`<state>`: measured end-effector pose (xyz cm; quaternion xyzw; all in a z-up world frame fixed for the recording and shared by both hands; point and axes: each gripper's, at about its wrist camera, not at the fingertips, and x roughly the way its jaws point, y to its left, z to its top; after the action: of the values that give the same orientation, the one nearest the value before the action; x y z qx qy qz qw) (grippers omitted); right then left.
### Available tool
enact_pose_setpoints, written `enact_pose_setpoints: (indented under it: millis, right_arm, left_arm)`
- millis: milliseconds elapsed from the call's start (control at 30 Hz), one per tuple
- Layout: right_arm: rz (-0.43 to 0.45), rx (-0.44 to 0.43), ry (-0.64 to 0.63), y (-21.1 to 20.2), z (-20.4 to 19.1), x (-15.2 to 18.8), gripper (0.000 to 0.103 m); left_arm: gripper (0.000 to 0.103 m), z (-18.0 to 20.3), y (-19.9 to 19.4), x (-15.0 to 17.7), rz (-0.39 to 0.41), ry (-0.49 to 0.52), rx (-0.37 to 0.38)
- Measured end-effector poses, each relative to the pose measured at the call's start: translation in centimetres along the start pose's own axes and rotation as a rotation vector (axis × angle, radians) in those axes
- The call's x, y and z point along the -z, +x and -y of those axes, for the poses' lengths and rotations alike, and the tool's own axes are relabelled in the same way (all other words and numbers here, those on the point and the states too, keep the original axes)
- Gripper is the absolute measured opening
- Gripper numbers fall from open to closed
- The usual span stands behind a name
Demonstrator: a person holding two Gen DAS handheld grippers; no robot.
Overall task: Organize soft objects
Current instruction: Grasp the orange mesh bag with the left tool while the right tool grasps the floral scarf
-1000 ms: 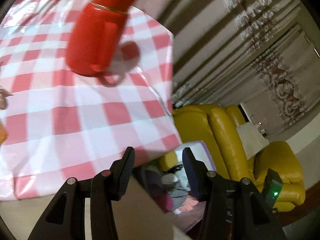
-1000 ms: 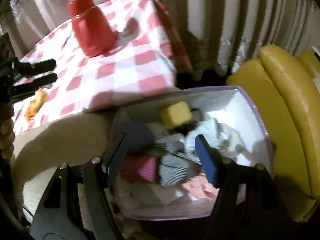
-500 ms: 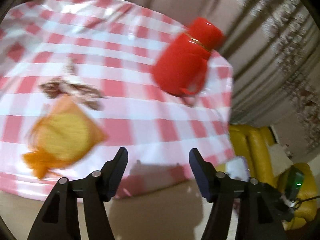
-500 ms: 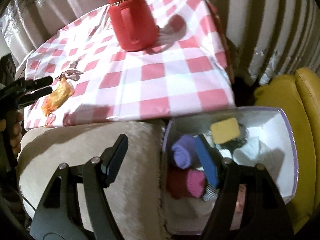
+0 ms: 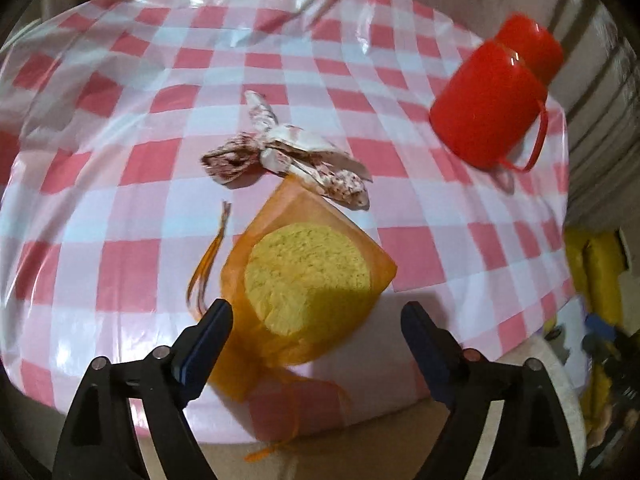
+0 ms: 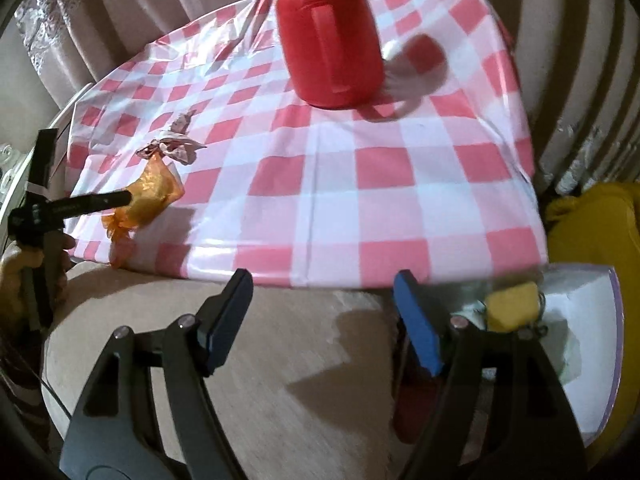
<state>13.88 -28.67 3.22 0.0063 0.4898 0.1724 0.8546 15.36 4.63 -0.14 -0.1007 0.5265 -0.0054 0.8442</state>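
Observation:
An orange mesh pouch with a round yellow sponge inside lies on the red-and-white checked tablecloth. My left gripper is open, its jaws on either side of the pouch's near end. A patterned fabric bow lies just behind the pouch. In the right wrist view the pouch and bow sit at the table's left, with the left gripper at the pouch. My right gripper is open and empty above the beige table skirt. A white box at lower right holds a yellow sponge and other soft items.
A red lidded jug stands at the table's far right; it also shows in the right wrist view. Striped curtains hang behind the table. A yellow armchair stands to the right of the box.
My left gripper has swung left from the table's corner and closed in on the orange pouch. My right gripper has drawn left, away from above the box, to face the table edge.

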Motion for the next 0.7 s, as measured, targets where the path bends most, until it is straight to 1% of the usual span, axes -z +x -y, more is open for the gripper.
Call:
enact_pose_setpoints:
  millis: [67, 133, 300, 433, 500, 600, 667, 700]
  right_arm:
    - [-0.002, -0.012, -0.012, 0.5, -0.6, -0.8, 0.076]
    - [-0.002, -0.019, -0.030, 1.1, -1.4, -1.7, 0.077]
    - [-0.002, -0.032, -0.084, 2.4, -3.5, -3.6, 0.078]
    - [-0.006, -0.056, -0.114, 3.6, -5.0, -5.2, 0.079]
    - [-0.006, -0.062, -0.125, 4.0, -5.7, -5.9, 0.079]
    - [-0.003, -0.073, -0.136, 4.6, -6.7, -7.0, 0.079]
    - [-0.001, -0.085, -0.139, 5.2, -7.6, -7.8, 0.080]
    - [0.001, -0.087, -0.141, 5.4, -7.9, -8.1, 0.080]
  left_arm:
    - [0.089, 0.5, 0.7, -0.4, -0.013, 0.035, -0.046]
    - [0.092, 0.7, 1.5, -0.8, -0.025, 0.059, -0.087]
    - [0.094, 0.6, 3.4, -0.9, -0.077, 0.085, -0.095]
    - [0.094, 0.8, 4.2, -0.8, -0.096, 0.110, -0.099]
    - [0.094, 0.8, 4.3, -0.9, -0.088, 0.117, -0.115]
    - [0.093, 0.6, 4.3, -1.0, -0.073, 0.122, -0.111]
    - [0.090, 0.6, 4.2, -0.9, -0.060, 0.132, -0.116]
    - [0.085, 0.6, 4.1, -0.8, -0.053, 0.135, -0.117]
